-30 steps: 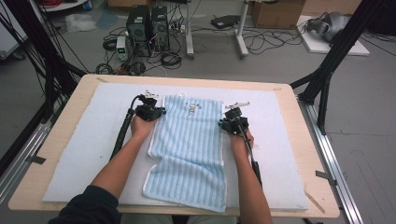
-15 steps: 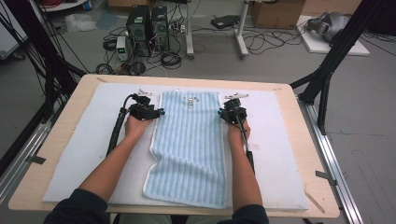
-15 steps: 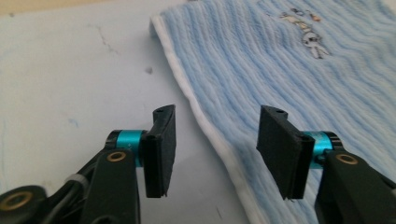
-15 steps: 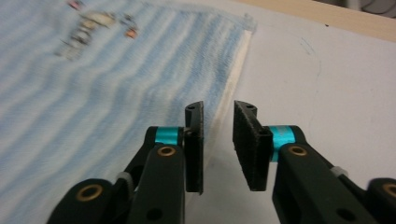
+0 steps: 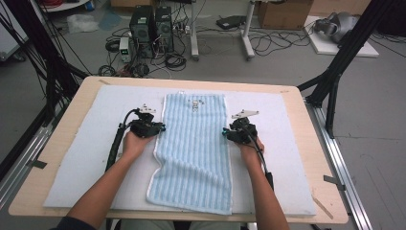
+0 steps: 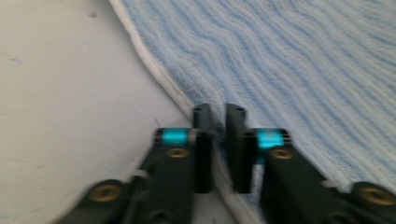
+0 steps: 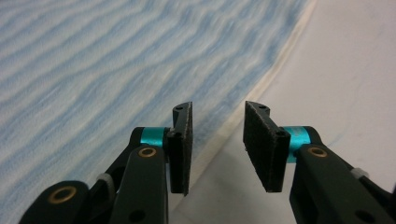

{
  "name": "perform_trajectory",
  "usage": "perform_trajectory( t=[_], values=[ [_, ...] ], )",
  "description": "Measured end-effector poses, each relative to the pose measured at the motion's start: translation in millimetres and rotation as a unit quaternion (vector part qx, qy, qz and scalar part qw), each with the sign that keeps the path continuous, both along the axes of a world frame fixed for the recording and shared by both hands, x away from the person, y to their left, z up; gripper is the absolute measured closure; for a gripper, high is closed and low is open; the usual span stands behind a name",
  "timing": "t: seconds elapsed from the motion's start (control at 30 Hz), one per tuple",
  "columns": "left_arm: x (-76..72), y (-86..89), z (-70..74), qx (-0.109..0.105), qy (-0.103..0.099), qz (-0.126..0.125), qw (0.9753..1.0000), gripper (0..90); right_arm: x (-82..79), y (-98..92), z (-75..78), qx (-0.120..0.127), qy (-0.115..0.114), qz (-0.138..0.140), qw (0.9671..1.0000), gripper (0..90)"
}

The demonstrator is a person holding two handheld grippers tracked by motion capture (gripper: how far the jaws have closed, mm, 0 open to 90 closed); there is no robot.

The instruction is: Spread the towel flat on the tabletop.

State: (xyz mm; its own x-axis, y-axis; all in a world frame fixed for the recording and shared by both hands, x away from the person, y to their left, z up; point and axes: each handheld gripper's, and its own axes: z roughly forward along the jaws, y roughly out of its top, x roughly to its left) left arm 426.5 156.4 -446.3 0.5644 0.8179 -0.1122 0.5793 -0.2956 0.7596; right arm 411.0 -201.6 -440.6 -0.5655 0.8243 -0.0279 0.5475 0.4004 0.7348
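The blue striped towel (image 5: pixel 194 148) lies flat and lengthwise down the middle of the white mat (image 5: pixel 81 153) on the table (image 5: pixel 57 143), its far end with a small label toward 12 o'clock and its near end toward 6 o'clock. Over the last second both hands have drawn back from the towel's far corners toward 6 o'clock and now sit at its long edges about halfway along.

The left hand-held gripper (image 6: pixel 219 140) is at the towel's 9 o'clock edge. Its jaws are almost together, straddling the white hem; whether they truly pinch the cloth I cannot tell, as a thin gap remains. The right hand-held gripper (image 7: pixel 217 140) is at the 3 o'clock edge with its jaws clearly apart, holding nothing, the hem lying just below and between them.

My reading: the far end has been laid out, and the 2 grippers are now taking fresh holds on the side edges, probably to fold or shift the towel. The right one has yet to close.
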Motion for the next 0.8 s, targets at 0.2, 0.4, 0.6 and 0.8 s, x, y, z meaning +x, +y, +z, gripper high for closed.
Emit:
perform_trajectory(
  t=[0.2,0.4,0.6,0.8],
  values=[
    [15.0,-1.7,-2.1,0.003,-0.018,0.030,0.9994,87.4,10.4,8.9,-1.5,-0.031,0.002,-0.005,0.9995,86.3],
    [31.8,-4.1,-3.6,-0.001,-0.025,0.054,0.9982,87.2,26.6,10.5,-5.9,-0.012,-0.012,-0.061,0.9980,86.1],
    [25.1,7.0,2.9,-0.053,0.001,0.049,0.9974,54.5,22.1,7.5,0.7,-0.005,-0.011,-0.064,0.9979,71.0],
    [-2.3,8.8,10.6,-0.079,-0.026,0.009,0.9965,52.9,-2.5,-8.6,11.9,0.061,-0.024,-0.049,0.9966,65.4]
  ],
)
